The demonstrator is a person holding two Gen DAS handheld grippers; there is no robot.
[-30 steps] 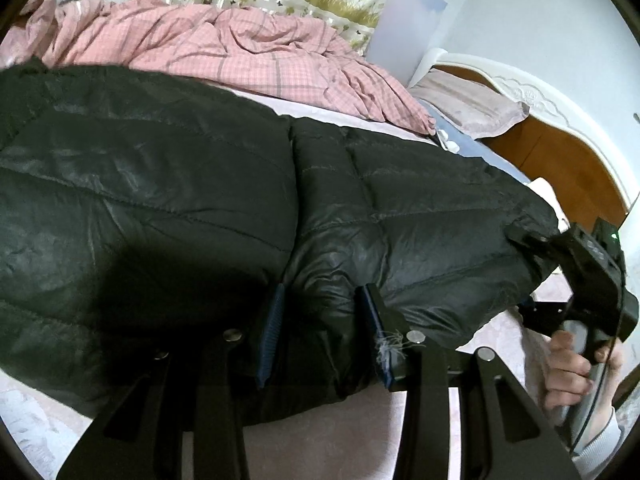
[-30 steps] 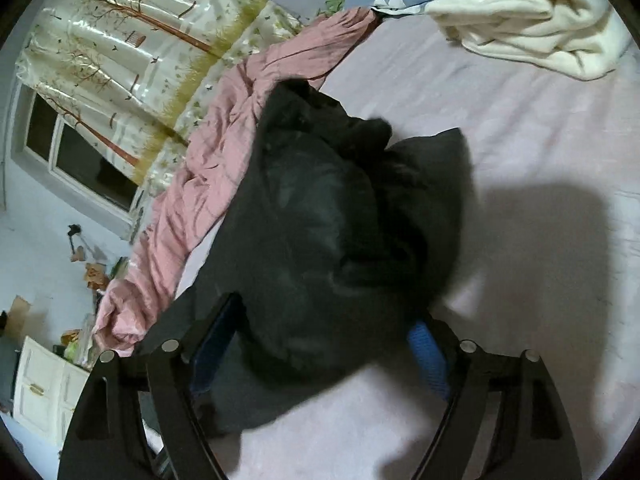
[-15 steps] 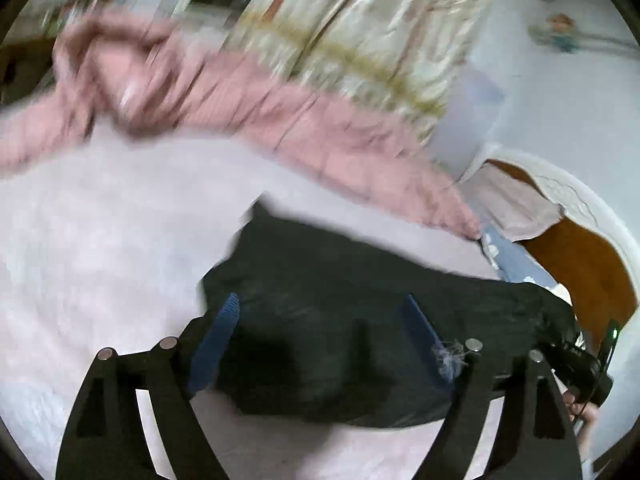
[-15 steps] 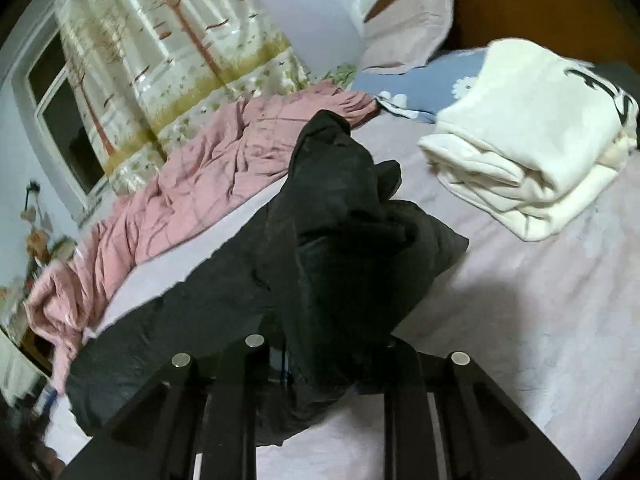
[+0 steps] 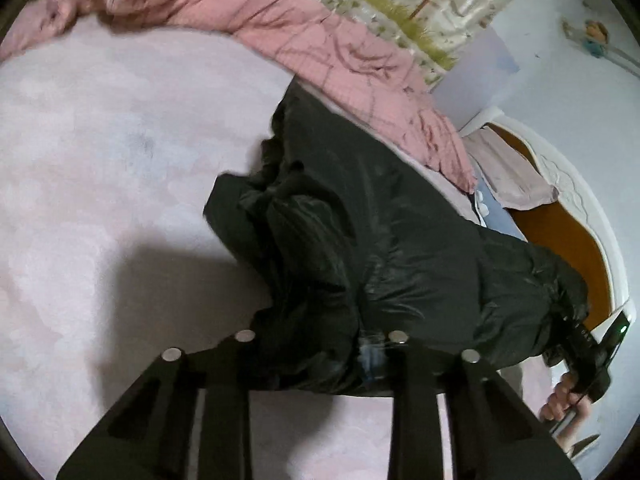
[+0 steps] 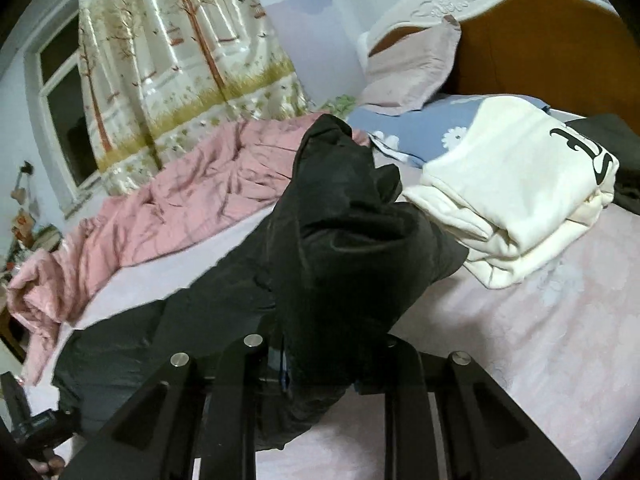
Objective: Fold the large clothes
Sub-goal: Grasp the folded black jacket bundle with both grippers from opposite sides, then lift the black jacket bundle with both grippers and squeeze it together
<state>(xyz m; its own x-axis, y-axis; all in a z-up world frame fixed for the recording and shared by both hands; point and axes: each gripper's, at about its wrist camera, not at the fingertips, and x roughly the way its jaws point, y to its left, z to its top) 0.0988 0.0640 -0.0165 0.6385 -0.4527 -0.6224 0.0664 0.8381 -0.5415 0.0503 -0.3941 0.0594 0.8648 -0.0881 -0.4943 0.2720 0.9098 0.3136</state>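
A black puffer jacket (image 5: 380, 240) hangs bunched between my two grippers above the pale pink bed sheet (image 5: 100, 160). My left gripper (image 5: 320, 360) is shut on one end of the jacket; the fabric hides its fingertips. My right gripper (image 6: 320, 360) is shut on the other end of the jacket (image 6: 340, 240), which rises in a crumpled mass in front of the camera. In the left wrist view the right gripper (image 5: 576, 340) shows at the far right, with the jacket's end in it and a hand below.
A pink checked quilt (image 5: 300, 40) lies along the far side of the bed. A folded cream sweatshirt (image 6: 512, 192) and a dark garment (image 6: 616, 152) sit near the pillows (image 6: 412, 68) and the wooden headboard (image 6: 540, 48). A curtained window (image 6: 180, 60) is behind.
The jacket lay spread flat a second ago; both grippers have closed on it and lifted it into a bunched fold. Both cameras have tilted up.
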